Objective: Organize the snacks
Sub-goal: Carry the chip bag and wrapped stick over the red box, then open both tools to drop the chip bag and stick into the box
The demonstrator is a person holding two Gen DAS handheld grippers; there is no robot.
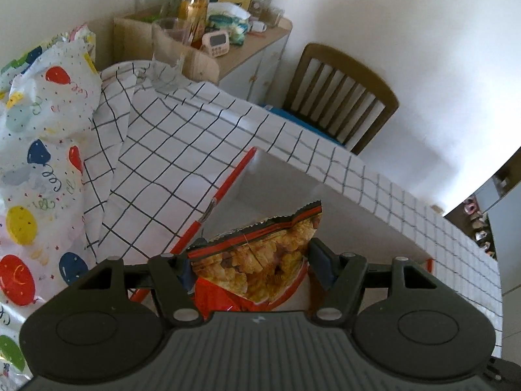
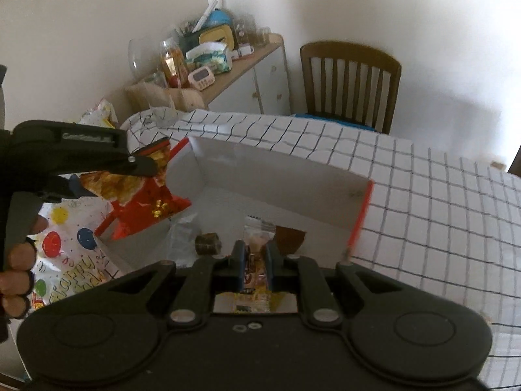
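While our left gripper (image 1: pixel 250 267) clamps the red chip bag (image 1: pixel 257 260) between its fingers, we hold it above the left edge of the white box (image 2: pixel 276 176). From the right wrist view the chip bag (image 2: pixel 146 195) hangs tilted over the box's red-trimmed rim. Our right gripper (image 2: pixel 255 265) is closed on a small clear-wrapped snack (image 2: pixel 257 254), low inside the box. Two more snacks, a pale packet (image 2: pixel 182 238) and a brown block (image 2: pixel 208 244), lie on the box floor just beside it. We see the box resting on a checked tablecloth (image 2: pixel 423 215), with balloon-print paper (image 1: pixel 35 150) to the left.
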